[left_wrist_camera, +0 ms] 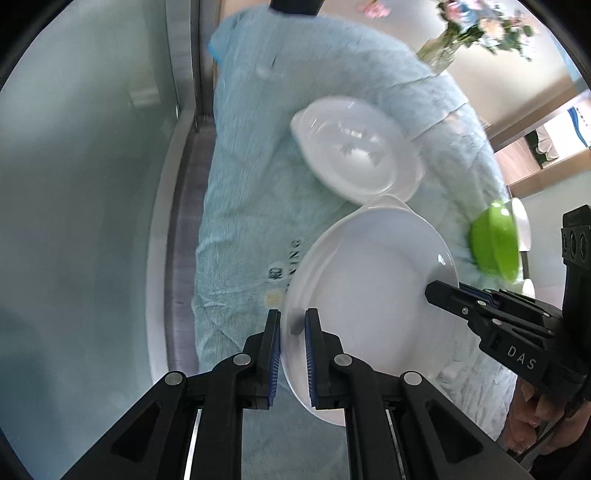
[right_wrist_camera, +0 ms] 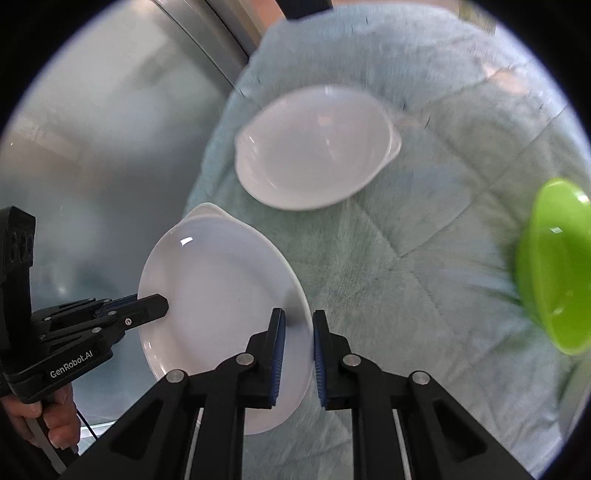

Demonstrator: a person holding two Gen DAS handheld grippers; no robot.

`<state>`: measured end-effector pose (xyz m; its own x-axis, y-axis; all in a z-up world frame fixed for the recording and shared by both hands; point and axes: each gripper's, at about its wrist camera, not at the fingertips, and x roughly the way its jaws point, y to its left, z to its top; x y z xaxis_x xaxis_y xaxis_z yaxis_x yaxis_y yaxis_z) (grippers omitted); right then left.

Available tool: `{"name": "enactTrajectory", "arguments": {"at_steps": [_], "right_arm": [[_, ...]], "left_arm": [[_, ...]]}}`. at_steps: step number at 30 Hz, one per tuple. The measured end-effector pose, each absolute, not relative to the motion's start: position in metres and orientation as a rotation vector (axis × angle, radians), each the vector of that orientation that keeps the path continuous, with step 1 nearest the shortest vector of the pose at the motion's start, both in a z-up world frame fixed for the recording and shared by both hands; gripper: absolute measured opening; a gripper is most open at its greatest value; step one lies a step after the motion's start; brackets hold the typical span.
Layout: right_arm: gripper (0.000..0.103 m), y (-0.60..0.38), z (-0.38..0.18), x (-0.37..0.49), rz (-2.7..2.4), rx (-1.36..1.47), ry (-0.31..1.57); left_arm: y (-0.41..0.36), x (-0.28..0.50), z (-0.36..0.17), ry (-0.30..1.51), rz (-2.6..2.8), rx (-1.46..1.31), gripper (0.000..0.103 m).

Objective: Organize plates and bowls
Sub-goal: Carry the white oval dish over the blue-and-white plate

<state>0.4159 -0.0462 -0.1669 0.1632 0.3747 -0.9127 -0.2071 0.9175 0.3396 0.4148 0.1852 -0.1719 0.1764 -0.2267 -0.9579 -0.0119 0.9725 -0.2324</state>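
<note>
- Left gripper [left_wrist_camera: 293,354]: its two blue-padded fingers [left_wrist_camera: 274,354] pinch the near-left rim of a white plate [left_wrist_camera: 369,295]. One finger lies below the rim, the other on the plate's upper face.
- Right gripper [right_wrist_camera: 298,354]: its fingers [right_wrist_camera: 277,354] straddle the opposite rim of the same white plate [right_wrist_camera: 218,295], one on each side of the edge. Full contact of the outer pad cannot be confirmed.
- In the left wrist view, the right gripper [left_wrist_camera: 439,291] enters from the right, its tip over the plate rim. In the right wrist view, the left gripper [right_wrist_camera: 155,304] enters from the left in the same manner.
- The plate is tilted, above a light blue quilted cloth [left_wrist_camera: 251,184] that covers the work surface.
- A second white dish with small rim handles [right_wrist_camera: 317,147] lies on the cloth beyond the held plate, just apart from it.
- A green bowl [right_wrist_camera: 554,266] is tipped on its side on the cloth, well to the right.
- A vase of flowers [left_wrist_camera: 476,29] stands at the far end, blurred.
</note>
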Motion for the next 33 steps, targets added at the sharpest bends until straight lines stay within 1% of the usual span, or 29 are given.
{"name": "enactTrajectory", "arguments": {"at_steps": [5, 9, 13, 16, 20, 23, 25, 28, 33], "right_arm": [[0.014, -0.065, -0.110, 0.393, 0.386, 0.151, 1.264], [0.012, -0.074, -0.061, 0.364, 0.345, 0.124, 1.155], [0.009, -0.092, -0.019, 0.332, 0.331, 0.149, 1.095], [0.009, -0.102, 0.004, 0.309, 0.313, 0.136, 1.048], [0.008, -0.119, 0.014, 0.294, 0.316, 0.206, 1.044], [0.008, -0.126, 0.021, 0.277, 0.318, 0.213, 1.039], [0.008, -0.128, 0.022, 0.263, 0.319, 0.214, 1.046], [0.008, -0.135, 0.016, 0.244, 0.327, 0.239, 1.071], [0.008, -0.137, -0.015, 0.216, 0.319, 0.230, 1.147]], "left_arm": [[0.162, 0.393, -0.109, 1.316, -0.163, -0.185, 0.008], [0.141, 0.369, -0.056, 1.249, -0.180, -0.188, 0.009], [0.125, 0.346, -0.009, 1.182, -0.188, -0.160, 0.007], [0.112, 0.325, 0.016, 1.157, -0.211, -0.141, 0.007], [0.096, 0.294, 0.042, 1.124, -0.219, -0.109, 0.006], [0.090, 0.270, 0.052, 1.122, -0.228, -0.108, 0.005], [0.088, 0.257, 0.049, 1.131, -0.228, -0.109, 0.006], [0.085, 0.236, 0.038, 1.163, -0.235, -0.123, 0.006], [0.080, 0.204, 0.002, 1.251, -0.242, -0.138, 0.006]]}}
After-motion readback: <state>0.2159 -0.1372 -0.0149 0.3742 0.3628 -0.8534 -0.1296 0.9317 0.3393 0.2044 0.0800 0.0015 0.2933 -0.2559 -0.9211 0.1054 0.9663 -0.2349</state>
